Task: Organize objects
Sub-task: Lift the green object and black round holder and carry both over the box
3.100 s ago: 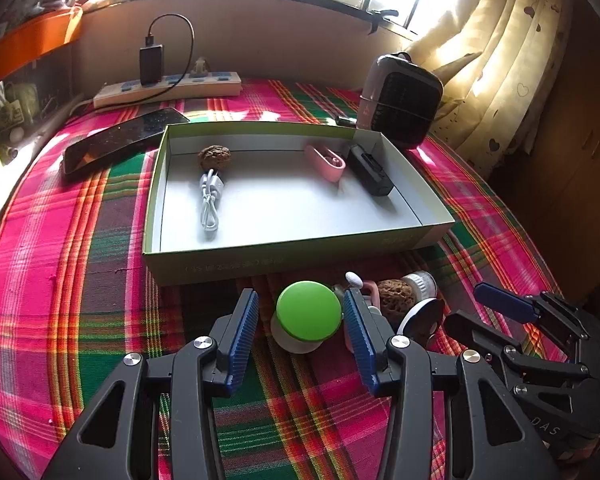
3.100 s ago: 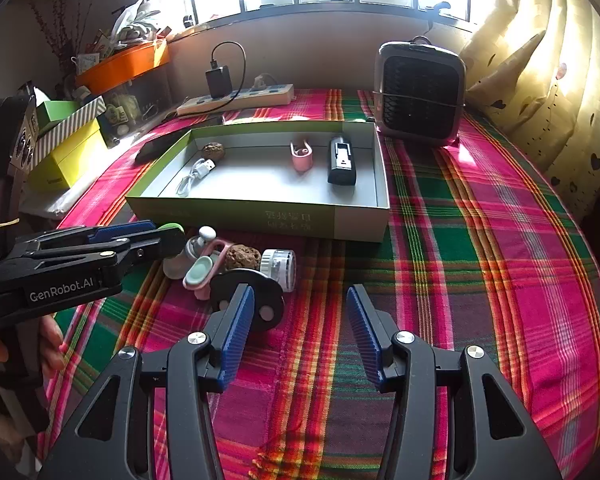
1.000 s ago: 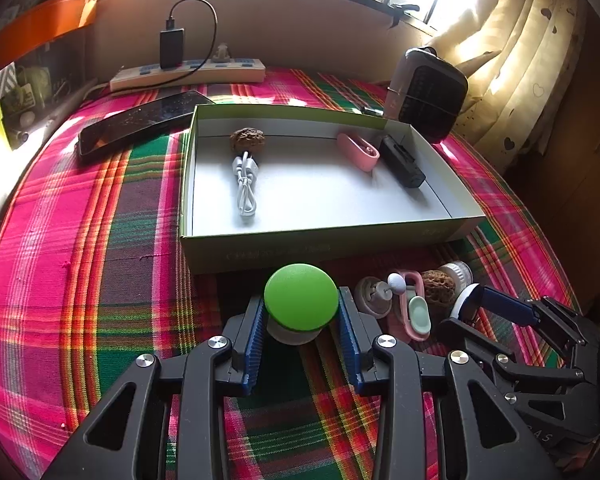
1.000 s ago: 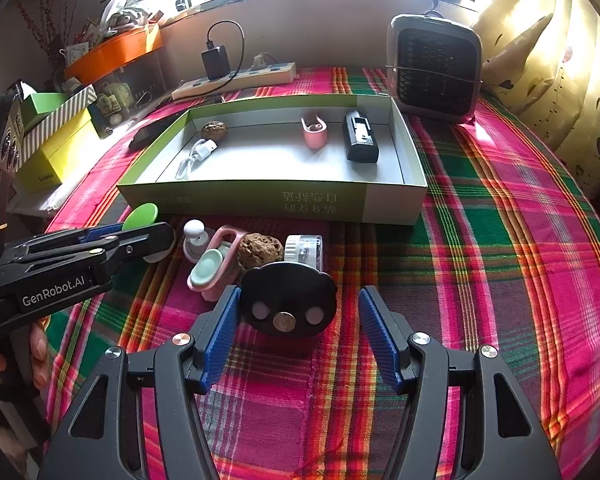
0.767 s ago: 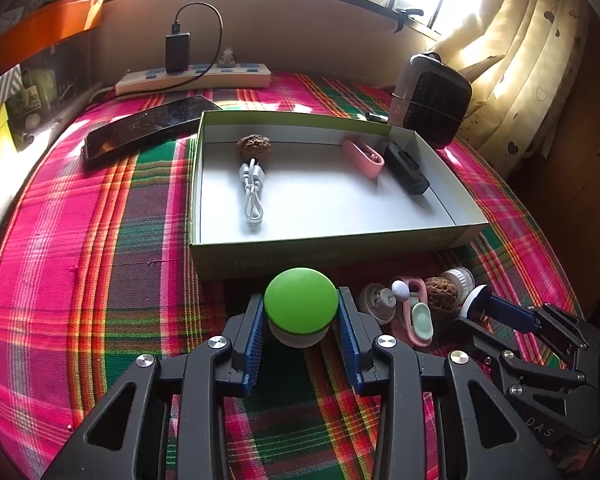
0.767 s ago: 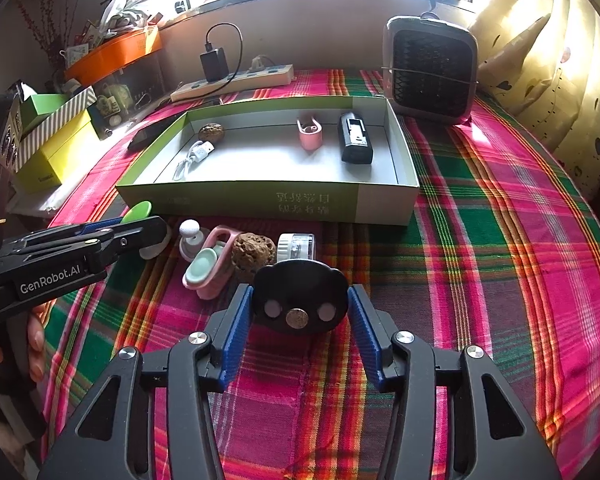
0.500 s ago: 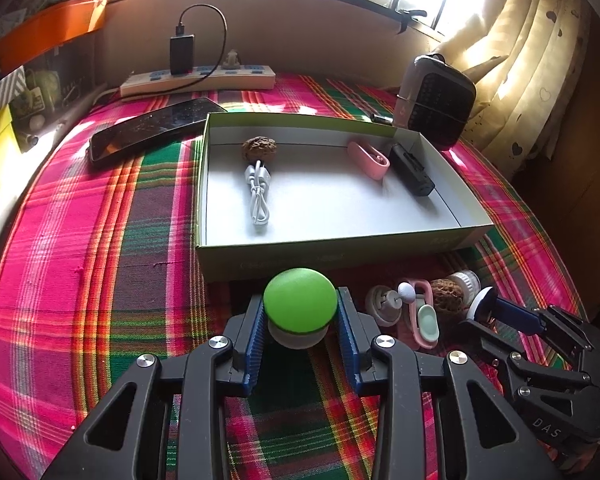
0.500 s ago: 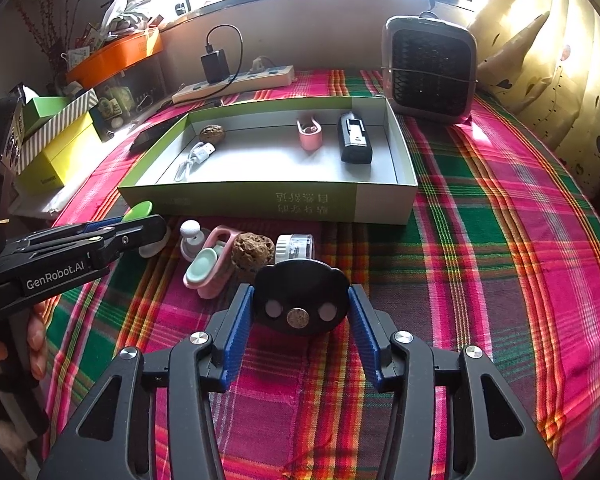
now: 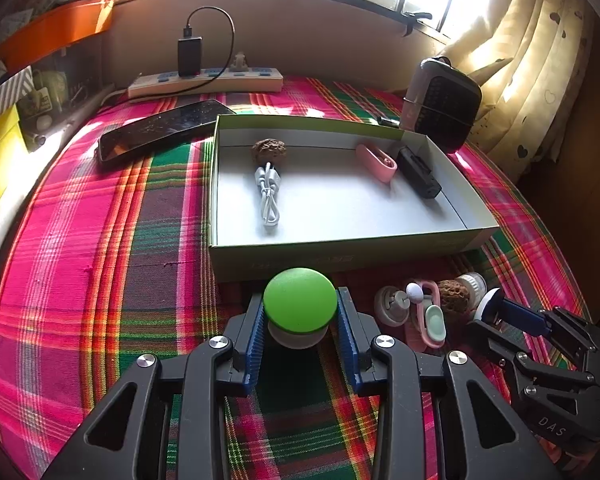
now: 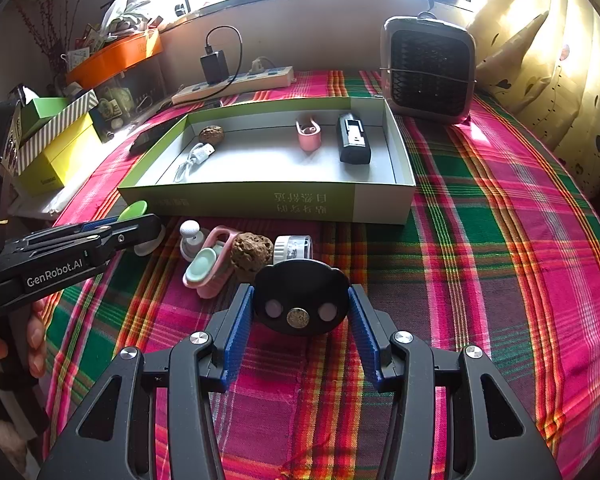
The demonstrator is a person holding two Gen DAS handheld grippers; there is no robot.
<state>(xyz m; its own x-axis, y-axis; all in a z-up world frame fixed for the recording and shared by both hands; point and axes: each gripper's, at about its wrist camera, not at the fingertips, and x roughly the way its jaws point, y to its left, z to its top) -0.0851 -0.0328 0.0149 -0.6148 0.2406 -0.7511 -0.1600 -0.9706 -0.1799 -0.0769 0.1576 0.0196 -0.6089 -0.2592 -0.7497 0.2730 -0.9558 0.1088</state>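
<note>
My left gripper (image 9: 300, 320) is shut on a round green-topped white object (image 9: 300, 300), held just in front of the green-rimmed box (image 9: 340, 258). My right gripper (image 10: 300, 312) is shut on a black round object with three discs (image 10: 300, 296). The box (image 10: 260, 196) holds a walnut (image 9: 269, 150), a white cable (image 9: 268, 196), a pink clip (image 9: 376, 162) and a black device (image 9: 418, 176). On the cloth before the box lie a pink-and-green item (image 10: 208, 264), a walnut (image 10: 251, 254), a small white jar (image 10: 292, 248) and a white knob (image 10: 190, 232).
A phone (image 9: 160, 130) lies left of the box. A power strip with a charger (image 9: 204, 82) runs along the back wall. A small fan heater (image 10: 428, 68) stands at the box's far right. Yellow and striped boxes (image 10: 56, 148) sit at the left.
Both grippers closed: the left on the green-topped object, the right on the black round object. Both now hold them slightly raised, and the left has drifted a little further left.
</note>
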